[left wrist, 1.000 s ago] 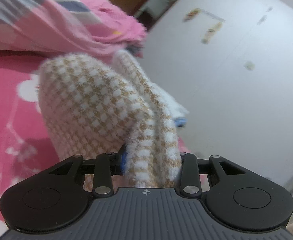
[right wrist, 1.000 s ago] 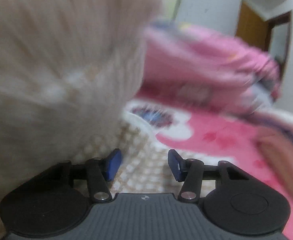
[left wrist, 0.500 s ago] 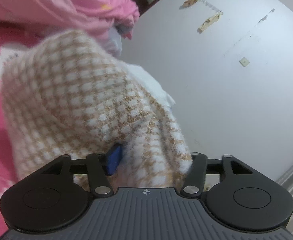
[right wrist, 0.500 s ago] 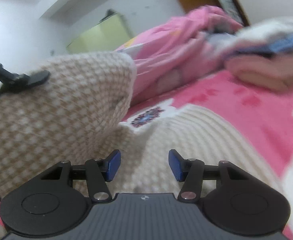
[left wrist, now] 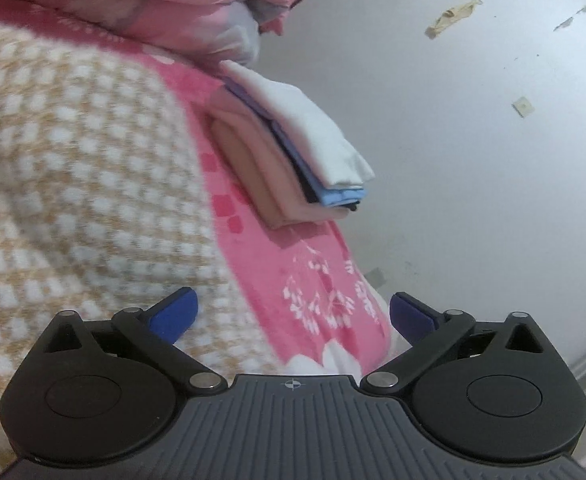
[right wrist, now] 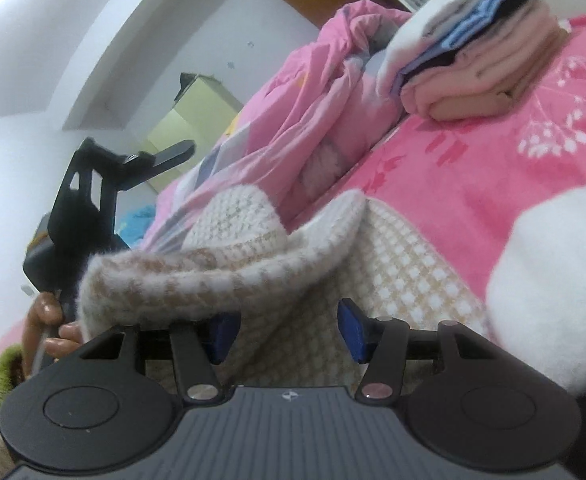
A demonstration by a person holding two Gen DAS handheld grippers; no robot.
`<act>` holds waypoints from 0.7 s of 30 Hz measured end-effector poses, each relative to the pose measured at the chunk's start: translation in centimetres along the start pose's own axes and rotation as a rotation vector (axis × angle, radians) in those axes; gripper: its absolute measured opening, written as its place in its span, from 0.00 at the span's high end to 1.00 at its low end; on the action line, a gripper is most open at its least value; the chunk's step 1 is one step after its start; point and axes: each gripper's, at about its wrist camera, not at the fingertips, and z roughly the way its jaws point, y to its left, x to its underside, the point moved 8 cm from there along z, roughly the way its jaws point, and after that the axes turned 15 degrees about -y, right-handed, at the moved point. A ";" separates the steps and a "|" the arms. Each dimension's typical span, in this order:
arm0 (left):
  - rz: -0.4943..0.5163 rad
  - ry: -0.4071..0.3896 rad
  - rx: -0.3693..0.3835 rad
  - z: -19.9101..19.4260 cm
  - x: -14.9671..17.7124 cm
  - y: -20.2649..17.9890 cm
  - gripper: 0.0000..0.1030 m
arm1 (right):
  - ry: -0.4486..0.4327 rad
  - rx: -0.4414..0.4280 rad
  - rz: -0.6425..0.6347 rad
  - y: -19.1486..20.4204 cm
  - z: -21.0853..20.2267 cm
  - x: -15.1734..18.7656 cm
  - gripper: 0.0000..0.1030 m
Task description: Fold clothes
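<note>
**Sweater let go, fold not finished**

Released since a second ago: fluffy beige-and-white checked knit sweater [left wrist: 85, 184], out of the left gripper [left wrist: 291, 314], jaws opening wide, nothing between them. Lies now on the pink flowered bedspread [left wrist: 293, 264], one flap folded over, still lumpy. Right gripper [right wrist: 289, 330] half spread, cloth under it, not pinched. Already done: neat stack of folded clothes [right wrist: 473, 52] near the pink quilt [right wrist: 293, 100]. No containers visible.

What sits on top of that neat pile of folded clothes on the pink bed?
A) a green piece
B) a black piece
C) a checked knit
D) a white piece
D: the folded pile has a white garment on top, with blue, black and pale pink layers beneath.
</note>
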 end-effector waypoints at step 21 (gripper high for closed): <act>-0.003 -0.095 0.181 -1.6 0.3 2.4 0.03 | 0.114 -0.253 0.150 5.9 -2.3 0.6 0.12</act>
